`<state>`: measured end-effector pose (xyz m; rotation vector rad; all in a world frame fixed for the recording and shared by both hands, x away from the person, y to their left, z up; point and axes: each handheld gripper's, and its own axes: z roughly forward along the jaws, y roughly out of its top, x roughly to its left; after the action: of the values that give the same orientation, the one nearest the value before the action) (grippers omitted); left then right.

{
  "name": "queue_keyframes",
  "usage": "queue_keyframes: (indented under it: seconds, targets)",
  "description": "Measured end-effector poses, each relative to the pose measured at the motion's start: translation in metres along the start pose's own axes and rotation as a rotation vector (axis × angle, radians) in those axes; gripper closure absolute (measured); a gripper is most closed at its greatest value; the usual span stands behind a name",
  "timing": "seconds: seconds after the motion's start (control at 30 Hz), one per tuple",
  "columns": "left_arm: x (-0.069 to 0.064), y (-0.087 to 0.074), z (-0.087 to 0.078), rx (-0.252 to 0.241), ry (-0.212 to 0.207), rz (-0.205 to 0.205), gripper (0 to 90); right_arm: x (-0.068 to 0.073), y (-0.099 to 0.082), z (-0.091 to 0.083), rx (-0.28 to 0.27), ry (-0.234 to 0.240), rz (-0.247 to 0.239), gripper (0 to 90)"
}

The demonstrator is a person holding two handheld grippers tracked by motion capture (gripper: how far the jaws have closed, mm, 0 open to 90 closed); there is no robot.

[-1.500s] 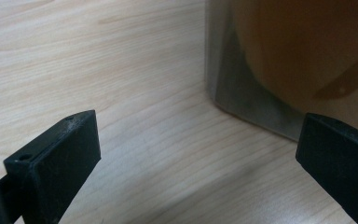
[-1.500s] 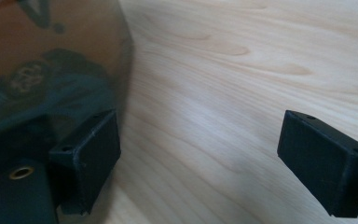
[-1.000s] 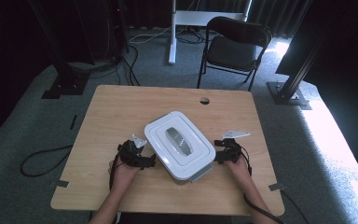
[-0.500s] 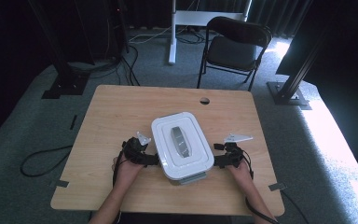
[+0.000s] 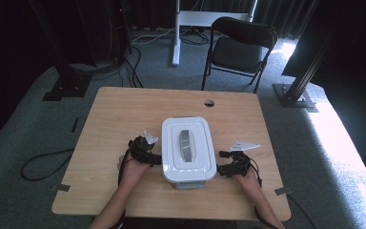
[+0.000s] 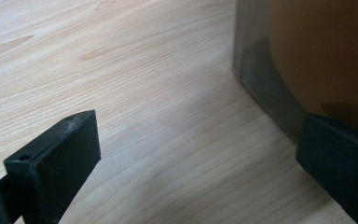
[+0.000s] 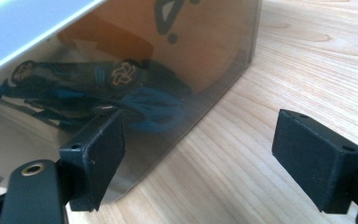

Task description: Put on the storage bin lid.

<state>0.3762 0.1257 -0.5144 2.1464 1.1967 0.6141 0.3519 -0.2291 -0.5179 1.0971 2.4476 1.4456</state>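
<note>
A white lidded plastic box (image 5: pixel 188 149) with a grey handle stands square on the wooden table (image 5: pixel 114 114), near its front edge. My left gripper (image 5: pixel 145 155) is at the box's left side, open. In the left gripper view its jaws are wide apart (image 6: pixel 200 135), and one jaw is next to the box's clouded wall (image 6: pixel 261 79). My right gripper (image 5: pixel 231 164) is open at the box's right side. In the right gripper view (image 7: pixel 200 140) one jaw lies close against the translucent wall (image 7: pixel 168 70). Blue-black and orange items show dimly behind that wall.
A round cable hole (image 5: pixel 209 102) is in the table's far edge. Behind the table are a black folding chair (image 5: pixel 240 47) and a white stand (image 5: pixel 176 33). Black frame posts stand at the left and right, and cables lie on the grey carpet.
The box has turned clockwise from a slanted position and now sits square with the table. Both grippers stayed at its sides and shifted with it.
</note>
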Motion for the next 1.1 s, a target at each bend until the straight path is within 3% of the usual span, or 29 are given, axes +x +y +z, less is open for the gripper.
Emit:
queue_keyframes:
  seconds: [0.13, 0.27, 0.5, 0.67, 0.83, 1.1]
  targets:
    - [0.005, -0.005, 0.0, -0.028, -0.036, -0.008, 0.3, 0.0, -0.001, 0.0, -0.016, -0.03, -0.003, 14.0]
    - [0.007, -0.012, -0.002, -0.058, -0.048, -0.004, 0.3, -0.004, -0.004, -0.005, -0.041, -0.129, 0.001, 13.5]
    - [0.01, -0.018, -0.007, -0.09, -0.063, -0.002, 0.3, -0.011, -0.01, -0.014, -0.069, -0.182, 0.042, 13.3]
    - [0.011, -0.022, -0.011, -0.097, -0.063, 0.001, 0.3, -0.011, -0.013, -0.017, -0.078, -0.211, 0.036, 13.1]
    - [0.016, -0.028, -0.016, -0.105, -0.063, -0.008, 0.3, -0.01, -0.015, -0.022, -0.087, -0.234, 0.031, 12.8]
    - [0.028, -0.039, -0.024, -0.101, -0.049, -0.037, 0.3, -0.015, -0.022, -0.031, -0.097, -0.311, 0.06, 12.8]
